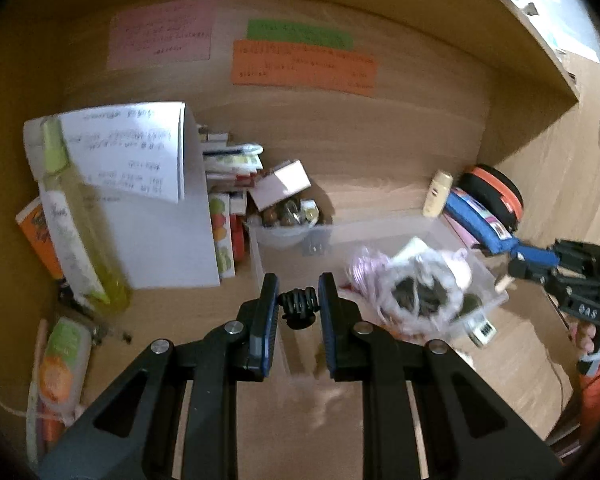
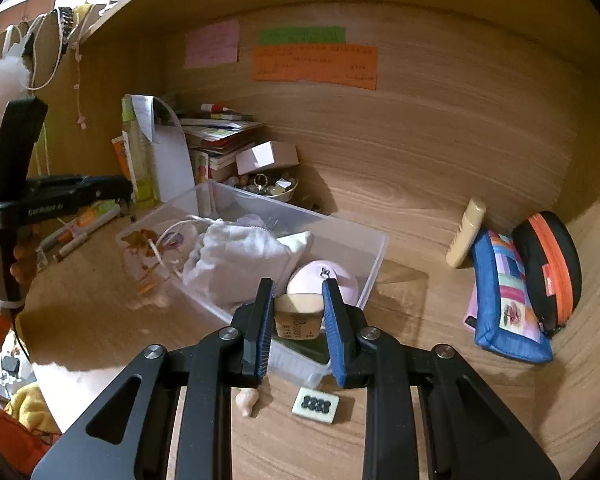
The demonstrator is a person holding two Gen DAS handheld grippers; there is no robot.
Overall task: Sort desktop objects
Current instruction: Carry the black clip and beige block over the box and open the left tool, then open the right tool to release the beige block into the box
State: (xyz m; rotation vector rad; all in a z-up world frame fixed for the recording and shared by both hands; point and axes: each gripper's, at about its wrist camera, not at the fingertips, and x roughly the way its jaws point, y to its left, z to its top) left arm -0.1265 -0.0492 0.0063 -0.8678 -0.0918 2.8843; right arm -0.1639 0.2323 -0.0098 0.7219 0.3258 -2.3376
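Pinching black clip (image 1: 299, 305), left claw (image 1: 299, 298)

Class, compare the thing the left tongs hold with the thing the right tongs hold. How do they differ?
The left tongs grip a small black coiled piece; the right tongs grip a beige tube. The coiled piece is ribbed and plain; the tube is smooth and printed. Both are pinched between blue pads above the clear bin.

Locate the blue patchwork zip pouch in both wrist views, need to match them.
Left wrist: blue patchwork zip pouch at right of centre, leaning against the black case with orange zip, behind the clear plastic bin.
Right wrist: far right, mid-height, same black-and-orange case to its right.
Shared landmark: orange paper note on the back wall.
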